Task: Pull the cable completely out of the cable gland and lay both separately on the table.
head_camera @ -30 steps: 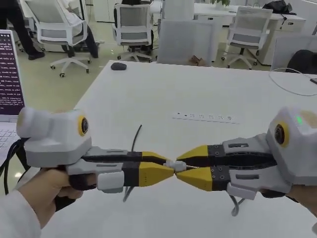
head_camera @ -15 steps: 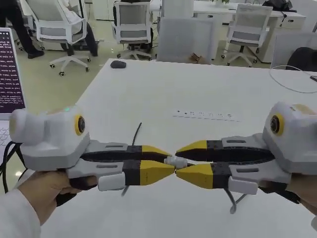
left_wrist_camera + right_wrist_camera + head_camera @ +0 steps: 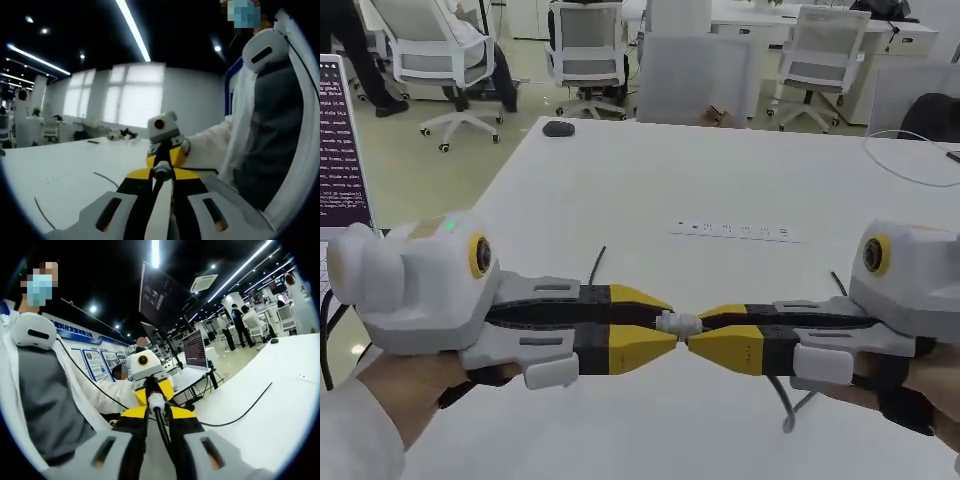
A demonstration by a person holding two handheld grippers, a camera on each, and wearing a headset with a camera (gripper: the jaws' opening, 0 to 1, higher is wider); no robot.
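Head view: bright, even overhead daylight-type light; soft faint shadows on white table [image 3: 620, 200]; sharp throughout. Gripper views: heavy fisheye bending twd edges, dim surrounds, ceiling strip lights [image 3: 132, 27] glare, windows [image 3: 130, 97] blown out, foreground slightly soft.

Open-plan office, brightly lit.
Beyond the left tongs [image 3: 665, 322] and right tongs [image 3: 698, 326], broad white table [image 3: 740, 180], then white swivel chairs [image 3: 585, 50] on pale floor [image 3: 430, 170], grey divider panel [image 3: 690, 85], more desks [image 3: 770, 20]; left of the left tongs, lit laptop screen [image 3: 340, 150]; overhead strip lights [image 3: 132, 30], wide windows [image 3: 127, 95] far off.
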